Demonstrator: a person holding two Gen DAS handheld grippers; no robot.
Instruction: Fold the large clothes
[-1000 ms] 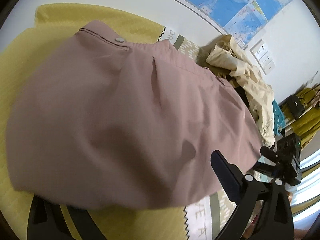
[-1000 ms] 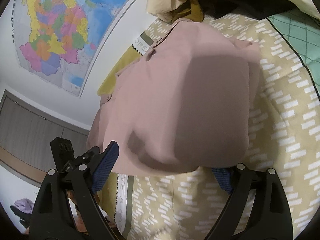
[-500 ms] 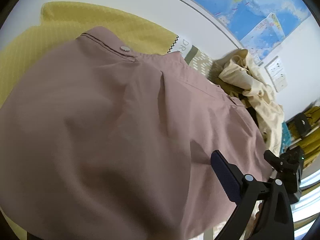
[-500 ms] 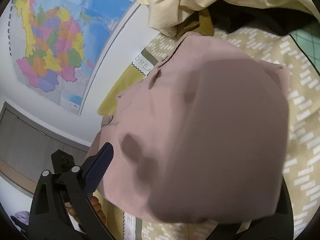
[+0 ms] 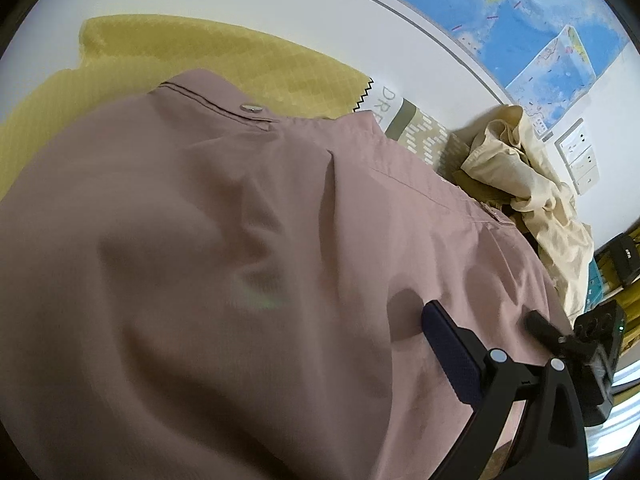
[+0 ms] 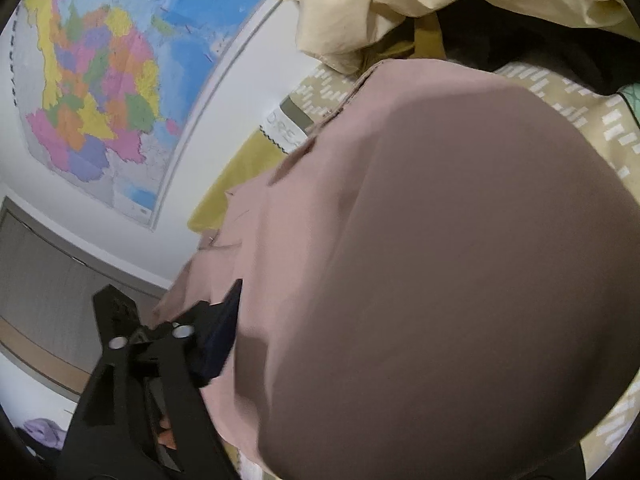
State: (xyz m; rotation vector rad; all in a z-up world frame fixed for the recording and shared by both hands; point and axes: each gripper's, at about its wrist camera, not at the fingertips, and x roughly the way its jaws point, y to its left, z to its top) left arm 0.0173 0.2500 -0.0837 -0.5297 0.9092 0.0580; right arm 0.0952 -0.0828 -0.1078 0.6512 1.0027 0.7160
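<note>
A dusty-pink garment with a metal button at its waistband lies on the bed and fills both views. In the left wrist view the cloth drapes over my left gripper; only its right finger shows, set wide, and the other is hidden under the cloth. In the right wrist view the pink garment bulges close to the lens. My right gripper has the cloth between its jaws, which are closing; just its left finger is visible and no pad is seen pressing.
A yellow quilted cover and a beige patterned sheet lie under the garment. A cream garment pile sits at the far right by the wall. A map hangs on the wall, with sockets beside it.
Both grippers have pushed forward under and into the pink garment, which now fills far more of each view. The left gripper's left finger and the right gripper's right finger have vanished beneath the cloth.
</note>
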